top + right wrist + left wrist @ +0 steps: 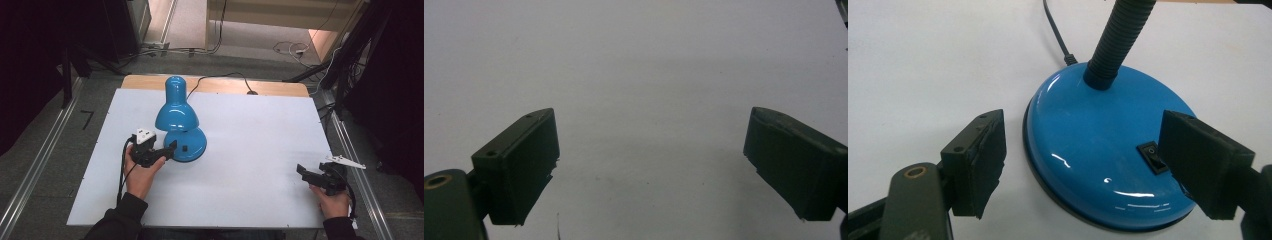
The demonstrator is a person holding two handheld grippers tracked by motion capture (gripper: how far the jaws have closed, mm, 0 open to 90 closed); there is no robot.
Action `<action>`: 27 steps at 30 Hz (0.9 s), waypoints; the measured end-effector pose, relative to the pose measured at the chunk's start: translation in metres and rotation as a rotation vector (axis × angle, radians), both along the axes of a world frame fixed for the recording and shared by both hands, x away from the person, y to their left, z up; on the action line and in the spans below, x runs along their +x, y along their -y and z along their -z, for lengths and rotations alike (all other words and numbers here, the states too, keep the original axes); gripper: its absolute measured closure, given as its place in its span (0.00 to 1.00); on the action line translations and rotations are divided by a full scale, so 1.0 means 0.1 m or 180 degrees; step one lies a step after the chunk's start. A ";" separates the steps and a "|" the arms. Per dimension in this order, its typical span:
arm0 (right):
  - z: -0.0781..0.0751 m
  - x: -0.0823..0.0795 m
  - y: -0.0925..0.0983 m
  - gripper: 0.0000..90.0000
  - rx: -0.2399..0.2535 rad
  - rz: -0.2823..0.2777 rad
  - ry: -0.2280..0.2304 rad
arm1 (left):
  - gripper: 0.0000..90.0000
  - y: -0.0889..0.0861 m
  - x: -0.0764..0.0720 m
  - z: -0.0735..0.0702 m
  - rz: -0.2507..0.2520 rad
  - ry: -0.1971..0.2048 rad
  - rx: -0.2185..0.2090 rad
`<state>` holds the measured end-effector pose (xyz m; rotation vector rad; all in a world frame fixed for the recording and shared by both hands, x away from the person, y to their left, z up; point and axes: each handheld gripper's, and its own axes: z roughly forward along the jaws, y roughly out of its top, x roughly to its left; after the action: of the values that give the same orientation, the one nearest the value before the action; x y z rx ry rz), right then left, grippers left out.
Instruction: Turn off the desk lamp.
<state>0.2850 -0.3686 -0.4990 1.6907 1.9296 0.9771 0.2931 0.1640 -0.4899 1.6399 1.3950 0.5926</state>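
A blue desk lamp stands on the white table, its shade point(176, 114) bent low over its round base point(192, 142). My left gripper point(170, 149) is at the base's left edge and is open. In the left gripper view its jaws straddle the glossy base point(1088, 145), one jaw on the table beside the rim. The other jaw sits in front of the black rocker switch point(1150, 154). Nothing is clamped by the left gripper point(1087, 140). A black ribbed neck point(1118, 37) rises from the base. My right gripper point(303, 171) is open near the table's right front, and the right gripper point(649, 150) has bare table between its jaws.
The lamp's black cord point(220, 77) runs off the far edge of the table point(260, 150). Dark stands and cables surround the table on the floor. A metal rail point(35, 170) runs along the left side.
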 end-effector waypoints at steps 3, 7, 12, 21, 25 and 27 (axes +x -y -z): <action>0.00 0.00 0.00 0.07 0.0002 0.0003 0.0000 | 0.21 -0.04 -0.03 0.00 -0.0012 -0.0005 0.0017; 0.00 0.00 0.00 0.07 0.0002 0.0005 0.0000 | 0.21 -0.10 -0.07 0.00 -0.0048 -0.0015 0.0028; 0.00 0.00 0.00 0.07 0.0000 0.0004 0.0002 | 0.21 -0.17 -0.12 0.00 -0.0074 -0.0034 0.0043; 0.00 0.00 0.00 0.07 -0.0006 0.0004 0.0000 | 0.21 -0.25 -0.21 0.00 -0.0093 -0.0065 0.0073; 0.00 0.00 -0.01 0.07 -0.0010 0.0000 -0.0002 | 0.21 -0.27 -0.25 0.00 -0.0089 -0.0075 0.0068; 0.00 0.00 -0.01 0.07 -0.0013 0.0000 -0.0001 | 0.21 -0.29 -0.26 0.00 -0.0094 -0.0081 0.0079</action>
<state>0.2850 -0.3681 -0.4991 1.6887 1.9305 0.9722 0.2668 0.1927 -0.4902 1.6542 1.4376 0.6104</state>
